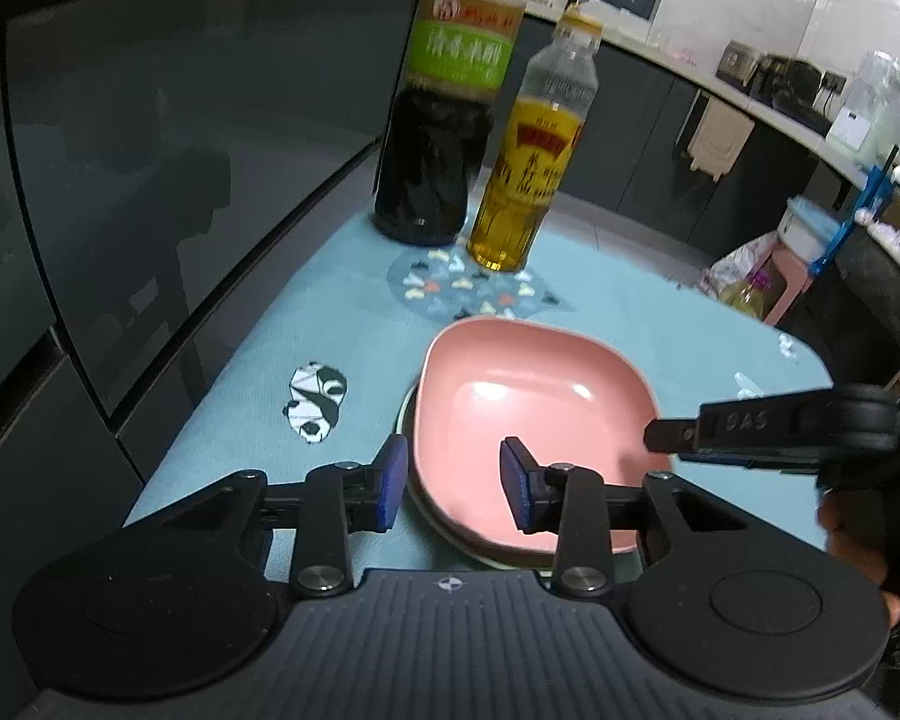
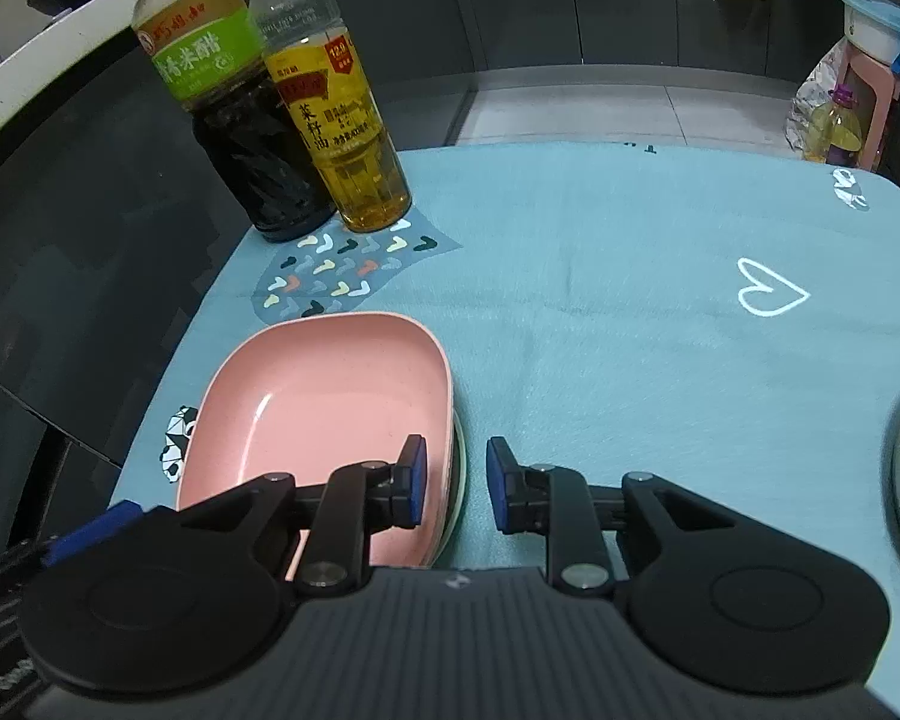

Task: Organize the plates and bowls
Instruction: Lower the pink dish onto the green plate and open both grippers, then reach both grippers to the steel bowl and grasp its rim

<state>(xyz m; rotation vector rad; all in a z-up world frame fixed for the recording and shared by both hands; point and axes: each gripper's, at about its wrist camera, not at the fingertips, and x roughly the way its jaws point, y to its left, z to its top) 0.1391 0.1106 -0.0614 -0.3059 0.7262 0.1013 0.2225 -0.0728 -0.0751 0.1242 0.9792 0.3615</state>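
Left wrist view: left tool [image 1: 450, 483] spread, pads straddling pink plate [image 1: 528, 414] rim w/o pressing. Plate stacked on pale dish on counter [image 1: 342, 324], bottles at 12. Right tool [image 2: 456, 480] spread, straddling plate's 3 o'clock rim.

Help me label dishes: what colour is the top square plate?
Pink, clearest in the right wrist view.

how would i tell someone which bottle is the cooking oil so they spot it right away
On the light blue tablecloth, look at the far corner beyond the pink dish, where two bottles stand side by side. The oil bottle is the slimmer one with a yellow label and clear golden liquid; the dark bottle beside it has a green label and nearly black liquid.
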